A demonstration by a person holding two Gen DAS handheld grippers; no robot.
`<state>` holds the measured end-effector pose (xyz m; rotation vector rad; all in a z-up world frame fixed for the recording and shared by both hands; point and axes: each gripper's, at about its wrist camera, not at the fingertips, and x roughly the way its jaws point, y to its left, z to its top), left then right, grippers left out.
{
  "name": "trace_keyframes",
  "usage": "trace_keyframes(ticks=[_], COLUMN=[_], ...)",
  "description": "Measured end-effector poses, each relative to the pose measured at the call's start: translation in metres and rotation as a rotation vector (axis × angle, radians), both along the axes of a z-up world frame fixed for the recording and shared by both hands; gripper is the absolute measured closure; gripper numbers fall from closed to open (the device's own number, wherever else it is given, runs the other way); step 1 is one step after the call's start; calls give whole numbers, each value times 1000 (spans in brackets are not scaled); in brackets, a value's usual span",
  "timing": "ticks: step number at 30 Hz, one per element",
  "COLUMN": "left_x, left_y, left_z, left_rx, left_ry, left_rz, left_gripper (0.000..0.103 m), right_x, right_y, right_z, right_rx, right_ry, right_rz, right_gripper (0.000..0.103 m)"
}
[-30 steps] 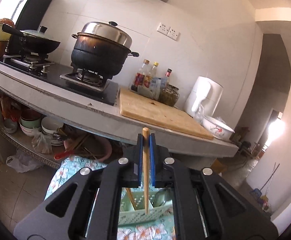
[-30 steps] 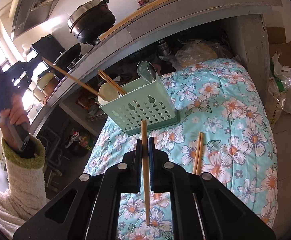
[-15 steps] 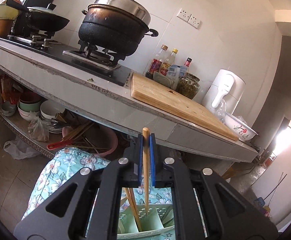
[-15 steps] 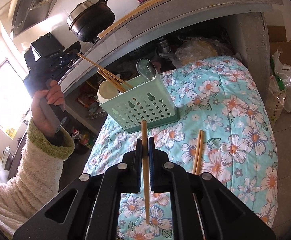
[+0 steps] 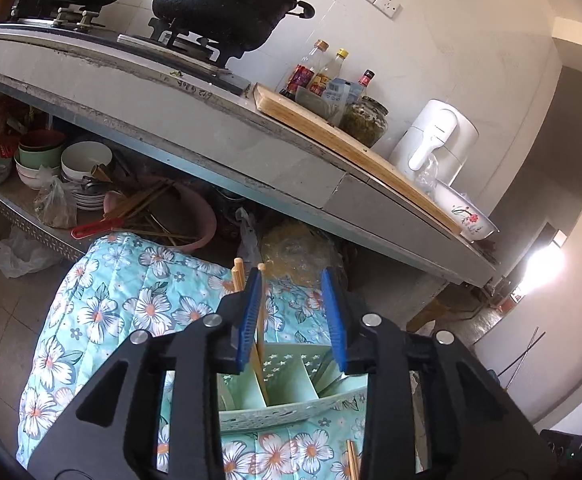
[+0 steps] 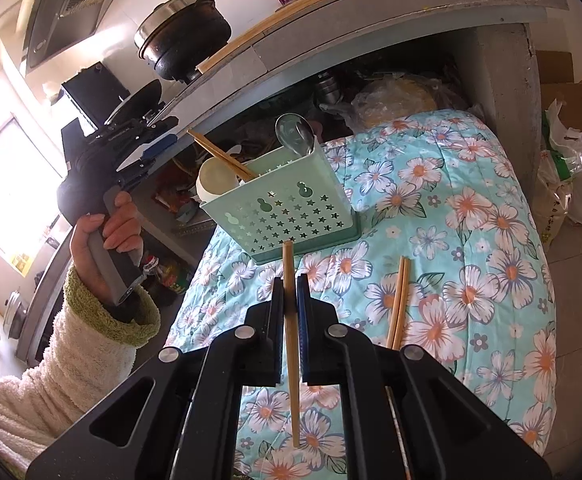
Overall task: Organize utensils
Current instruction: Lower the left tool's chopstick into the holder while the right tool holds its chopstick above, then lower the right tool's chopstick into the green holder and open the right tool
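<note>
Item: chopstick [image 6: 291,320], clamped in the right gripper [image 6: 290,292], long axis pointing away toward the green caddy [image 6: 291,216], which stands just beyond its far tip on the floral quilt [image 6: 471,208].

Left gripper [image 5: 295,316]: jaws opening, a released chopstick [image 5: 259,320] leaning in the caddy's left compartment, alongside the left pad.

Loose pair [image 6: 397,300]: on the quilt, right of the right gripper.

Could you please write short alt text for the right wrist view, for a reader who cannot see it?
The right gripper is shut on a wooden chopstick above a floral cloth. Ahead stands a green utensil caddy holding chopsticks and a spoon; two loose chopsticks lie beside it.
</note>
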<state>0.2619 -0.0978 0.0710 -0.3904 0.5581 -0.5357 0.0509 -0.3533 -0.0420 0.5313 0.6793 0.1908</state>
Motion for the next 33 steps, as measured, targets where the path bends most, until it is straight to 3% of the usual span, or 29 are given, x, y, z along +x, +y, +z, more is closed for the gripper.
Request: trace_keyframes(ticks=[5, 12, 19, 25, 33], left_x=[-31, -90, -129, -147, -155], left_y=[15, 44, 79, 110, 139], left_z=[9, -3, -53, -96, -109], left_rx=[12, 117, 214, 238, 243], left_ry=[-41, -72, 22, 133, 156], left_rz=[-9, 16, 65, 94, 149], left_gripper=[61, 44, 34, 31, 28], right_x=[2, 18, 61, 112, 168], right_y=[6, 16, 32, 38, 68], right_z=[10, 66, 133, 175, 183], right_rx=[-24, -115, -171, -193, -353], right_ry=[-11, -126, -262, -328, -375], right_rz=[9, 31, 57, 20, -35], right_gripper=[96, 96, 96, 96, 96])
